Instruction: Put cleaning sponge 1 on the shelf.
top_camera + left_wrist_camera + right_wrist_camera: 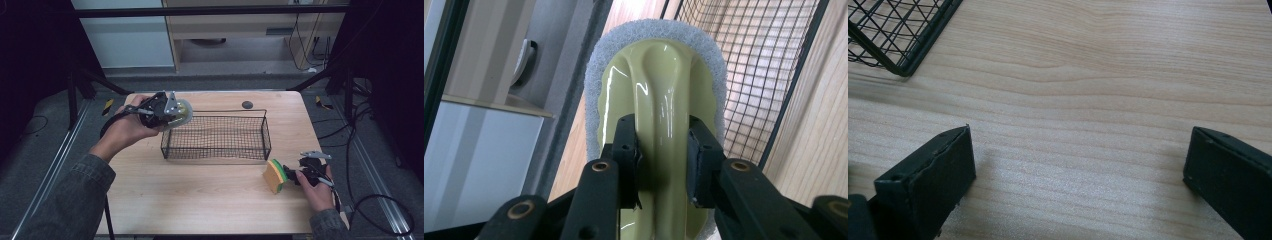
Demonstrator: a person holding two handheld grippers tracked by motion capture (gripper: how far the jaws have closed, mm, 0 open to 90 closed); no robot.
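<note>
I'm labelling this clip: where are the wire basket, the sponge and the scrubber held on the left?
wire basket (266, 134), high view, right end wall.
sponge (273, 176), high view, yellow side.
scrubber (663, 95), left gripper view, glossy green handle.

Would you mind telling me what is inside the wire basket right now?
Nothing shows inside the wire basket; only the wooden table shows through its mesh. The left gripper and its scrubber cover the far left corner.

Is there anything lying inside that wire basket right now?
No, in the high view the wire basket holds nothing; only the wooden table shows through its mesh floor.
</note>
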